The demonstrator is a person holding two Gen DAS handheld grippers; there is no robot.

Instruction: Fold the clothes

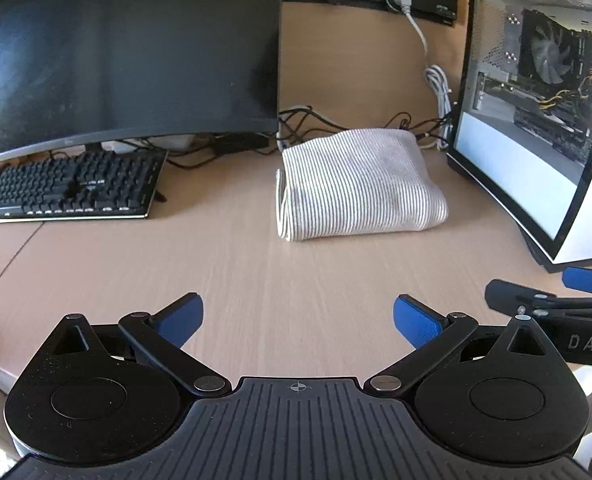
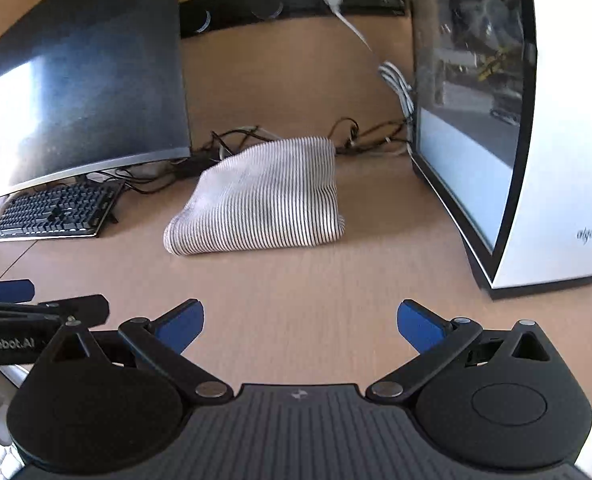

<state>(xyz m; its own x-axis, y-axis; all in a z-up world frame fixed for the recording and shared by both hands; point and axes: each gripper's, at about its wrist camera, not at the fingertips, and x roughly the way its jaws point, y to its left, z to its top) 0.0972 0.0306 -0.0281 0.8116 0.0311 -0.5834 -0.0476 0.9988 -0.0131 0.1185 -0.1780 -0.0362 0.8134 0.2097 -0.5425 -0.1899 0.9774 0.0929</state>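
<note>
1. Both sets of fingers are spread wide and holding nothing. The left gripper point(image 1: 298, 318) sits at the bottom of its own frame with the blue pads far apart over bare wood, and the right gripper point(image 2: 300, 322) looks the same in its frame.

2. The two grippers are side by side. The right one pokes into the lower right edge of the left view, and the left one shows at the lower left edge of the right view.

3. The thing that matters: the folded white cloth with thin dark stripes point(image 1: 358, 184) lies straight ahead of both, up around mid-frame, with a clear strip of light wooden desk point(image 1: 256, 264) between it and the fingers. Nothing touches it.

4. It already looks like a tidy bundle, with layered edges at its left end and a rounded fold at the right. Its long axis seems to run left to right across the frame, though the fisheye makes that iffy.

5. Which hand is nearer? Hard to call. In the left view it sits right of centre, and in the right view point(image 2: 262, 196) left of centre, so I'd guess it's roughly between them.

6. Surroundings: a black curved monitor point(image 1: 124, 52) and black keyboard point(image 1: 68, 186) at left, and a white glass-sided PC case point(image 1: 536, 112) at right, near the cloth.

7. Hard to see: the cloth's far edge runs into tangled dark cables point(image 1: 316, 120), and I can't tell what garment it is or how many layers.
</note>
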